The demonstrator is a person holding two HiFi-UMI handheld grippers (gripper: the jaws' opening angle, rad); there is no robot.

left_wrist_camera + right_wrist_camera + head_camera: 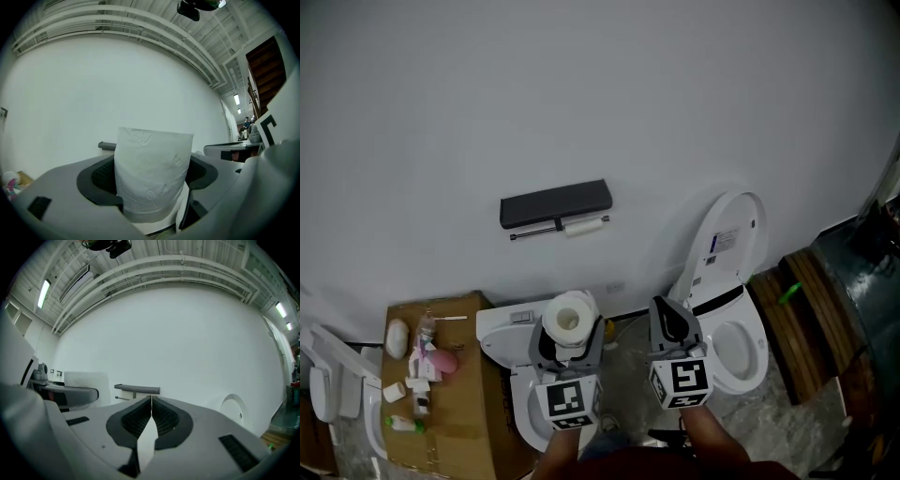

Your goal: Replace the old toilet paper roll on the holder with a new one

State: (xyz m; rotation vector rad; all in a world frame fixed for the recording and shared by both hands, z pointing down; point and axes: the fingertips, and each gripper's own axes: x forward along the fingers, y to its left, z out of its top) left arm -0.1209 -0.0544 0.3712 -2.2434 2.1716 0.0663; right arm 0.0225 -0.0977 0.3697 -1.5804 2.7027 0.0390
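Left gripper point(570, 336) is pinching the new roll point(569, 317) across its sides, with the jaws spread wide and the pads pressing into the paper. The roll's core is standing upright, hole facing up. Right gripper point(667, 309) is carrying nothing, jaws pressed together. Both are pointing level at the wall point(675, 112), side by side.

Holder point(555, 203) is hanging on that wall, ahead of both grippers and well apart from them. It has a dark shelf on top and a thin bar point(534, 232) just under it. Old roll point(584, 226) is sitting on the bar's right half and looking nearly spent.

Relation that matters: the bar's long axis is running left-right along the wall, while the new roll's axis is standing vertical. They're crossed, so I reckon the new roll is going to need a quarter turn before its core lines up. The old roll is going to have to slide off sideways along the bar, not straight out. Can't tell which end is free.

Nearer hand: in the head view the holder is sitting almost dead ahead of the left gripper. In the left gripper view the new roll point(153, 173) is blocking most of the holder, with only the left end point(107, 146) showing. In the right gripper view the holder point(137, 389) is lying just left of the shut jaws' line. The right hand is free and the old roll is on its side, so I'm expecting it to go first. Its jaws will need opening before it can grip.
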